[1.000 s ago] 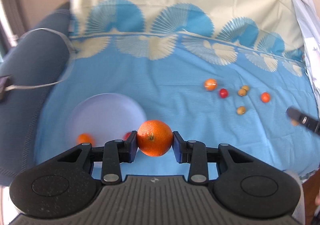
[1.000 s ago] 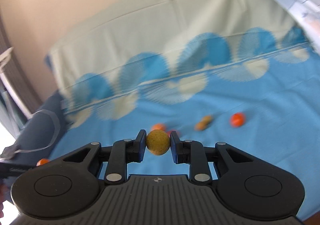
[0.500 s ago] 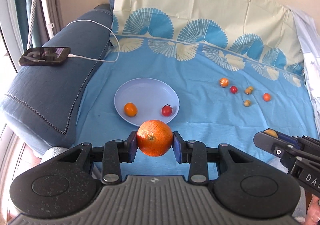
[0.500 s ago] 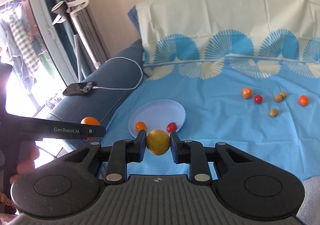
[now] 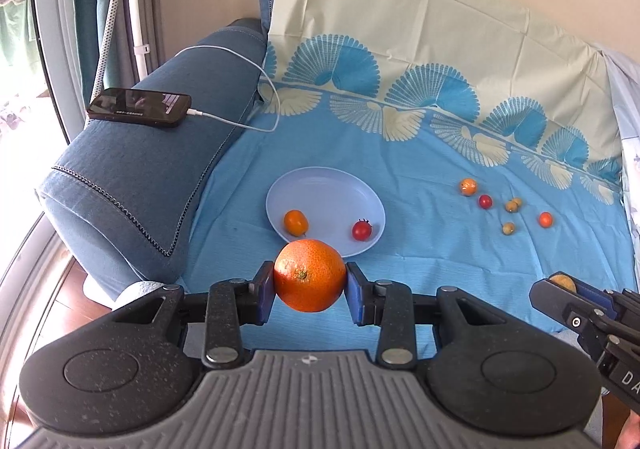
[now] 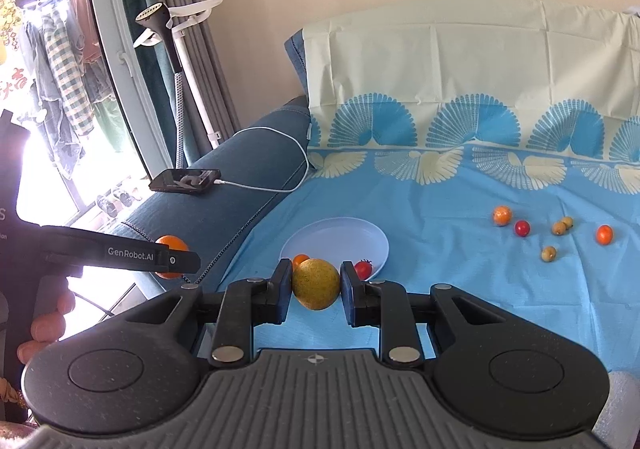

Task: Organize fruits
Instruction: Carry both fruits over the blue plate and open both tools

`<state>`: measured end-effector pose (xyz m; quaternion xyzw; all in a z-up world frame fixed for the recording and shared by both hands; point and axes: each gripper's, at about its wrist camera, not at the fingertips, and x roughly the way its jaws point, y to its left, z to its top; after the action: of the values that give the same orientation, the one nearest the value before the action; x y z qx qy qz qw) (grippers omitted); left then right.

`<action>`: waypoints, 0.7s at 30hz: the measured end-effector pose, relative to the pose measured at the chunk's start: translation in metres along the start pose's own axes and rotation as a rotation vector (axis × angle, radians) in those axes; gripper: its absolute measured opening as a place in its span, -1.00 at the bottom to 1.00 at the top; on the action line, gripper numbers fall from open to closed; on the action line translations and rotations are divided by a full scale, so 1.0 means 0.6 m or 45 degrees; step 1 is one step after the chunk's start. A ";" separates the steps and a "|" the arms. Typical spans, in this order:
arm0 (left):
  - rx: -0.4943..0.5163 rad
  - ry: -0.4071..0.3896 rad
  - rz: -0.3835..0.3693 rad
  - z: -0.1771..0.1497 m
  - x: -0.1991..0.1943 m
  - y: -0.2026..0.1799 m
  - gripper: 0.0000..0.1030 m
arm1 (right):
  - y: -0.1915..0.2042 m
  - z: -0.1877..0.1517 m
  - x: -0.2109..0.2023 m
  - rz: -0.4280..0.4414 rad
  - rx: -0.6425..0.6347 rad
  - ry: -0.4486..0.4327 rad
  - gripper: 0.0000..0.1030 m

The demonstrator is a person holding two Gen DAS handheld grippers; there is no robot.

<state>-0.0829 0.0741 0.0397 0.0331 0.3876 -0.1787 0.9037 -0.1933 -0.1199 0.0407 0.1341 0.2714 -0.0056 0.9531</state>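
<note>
- On a sofa seat draped with a blue sheet [image 5: 420,177] patterned with fan shapes, a pale blue plate [image 5: 320,189] lies flat near the left side.
- Inside the plate sit a small orange fruit [image 5: 296,221] toward its left and a red cherry tomato [image 5: 362,230] toward its right, apart from each other.
- Low in the left wrist view, the left gripper [image 5: 310,287] pinches a large orange [image 5: 309,275] between its two blue pads, held in the air on the near side of the plate.
- Low in the right wrist view, the right gripper [image 6: 316,287] pinches a round yellow-green fruit [image 6: 316,283] the same way, also on the near side of the plate [image 6: 344,237].
- Well to the right of the plate, six small fruits lie loose on the sheet: an orange one [image 5: 468,186], a red one [image 5: 485,201], a touching pair of brownish-yellow ones [image 5: 513,204], a single brownish-yellow one [image 5: 508,228], and an orange-red one [image 5: 545,219].
- On the dark blue sofa arm [image 5: 152,153] at left, a black phone [image 5: 139,113] lies flat with a white cable [image 5: 240,117] plugged in, the cable looping onto the sheet.
- Beyond the sofa arm, a garment steamer [image 6: 168,33] stands upright before dark curtains.
</note>
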 end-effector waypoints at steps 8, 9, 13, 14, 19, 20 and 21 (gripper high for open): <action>0.026 0.012 -0.006 0.000 0.004 -0.005 -0.22 | 0.000 -0.001 -0.002 -0.020 0.012 0.007 -0.48; 0.027 0.014 -0.007 0.001 0.005 -0.005 -0.22 | 0.000 -0.001 -0.002 -0.020 0.010 0.009 -0.48; 0.032 0.025 -0.008 0.001 0.012 -0.007 -0.22 | 0.002 -0.001 0.002 -0.022 0.007 0.016 -0.48; 0.033 0.029 -0.008 0.000 0.014 -0.006 -0.22 | 0.001 -0.001 0.003 -0.023 0.009 0.019 -0.48; 0.038 0.055 -0.009 0.004 0.030 -0.006 -0.22 | -0.001 0.000 0.014 -0.032 0.025 0.046 -0.48; 0.038 0.060 -0.010 0.005 0.034 -0.007 -0.22 | -0.001 0.001 0.018 -0.035 0.028 0.051 -0.48; 0.039 0.066 -0.010 0.005 0.038 -0.007 -0.22 | 0.001 0.001 0.021 -0.038 0.030 0.057 -0.48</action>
<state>-0.0676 0.0626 0.0260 0.0500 0.4083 -0.1874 0.8920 -0.1818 -0.1187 0.0349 0.1413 0.2945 -0.0202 0.9449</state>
